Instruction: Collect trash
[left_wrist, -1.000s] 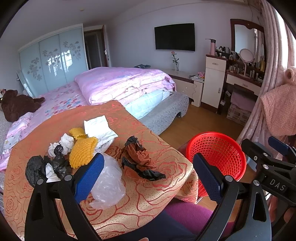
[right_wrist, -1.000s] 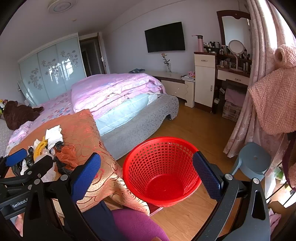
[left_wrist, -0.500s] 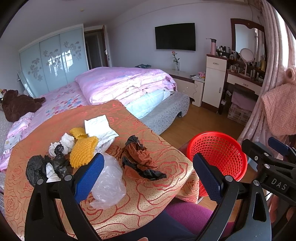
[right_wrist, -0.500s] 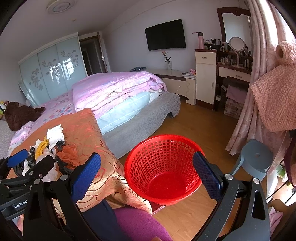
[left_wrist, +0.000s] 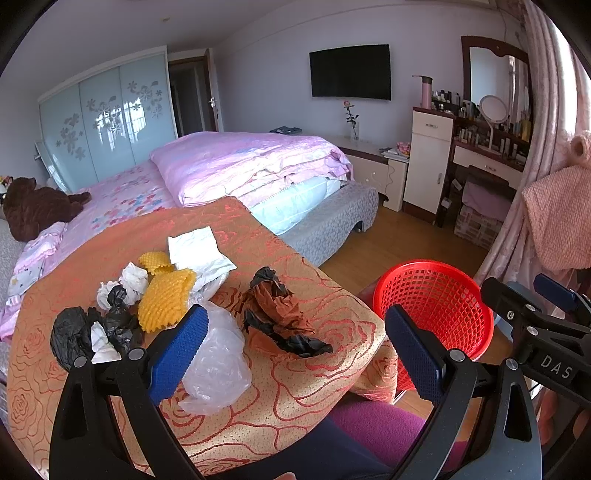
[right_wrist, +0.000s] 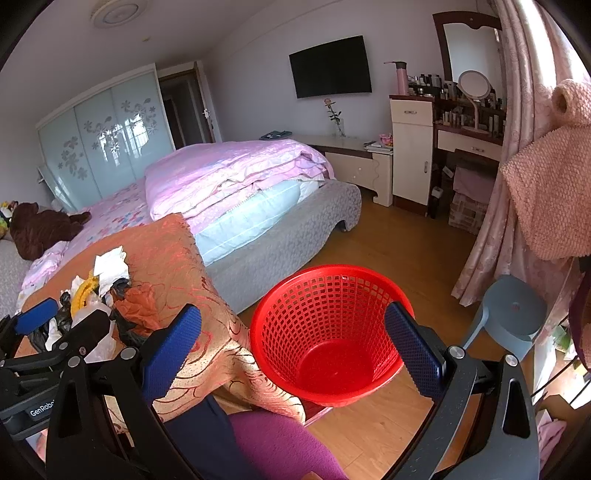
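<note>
Jaws wide, red basket (right_wrist: 325, 332) upright – mouth up

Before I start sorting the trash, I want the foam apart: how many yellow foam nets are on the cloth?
2. The big yellow foam net lies mid-pile beside the clear plastic bag; the smaller one is behind it, by the white paper. More could be buried.

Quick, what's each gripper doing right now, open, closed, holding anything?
Left gripper: open, holding nothing.
Right gripper: open, holding nothing.
</note>
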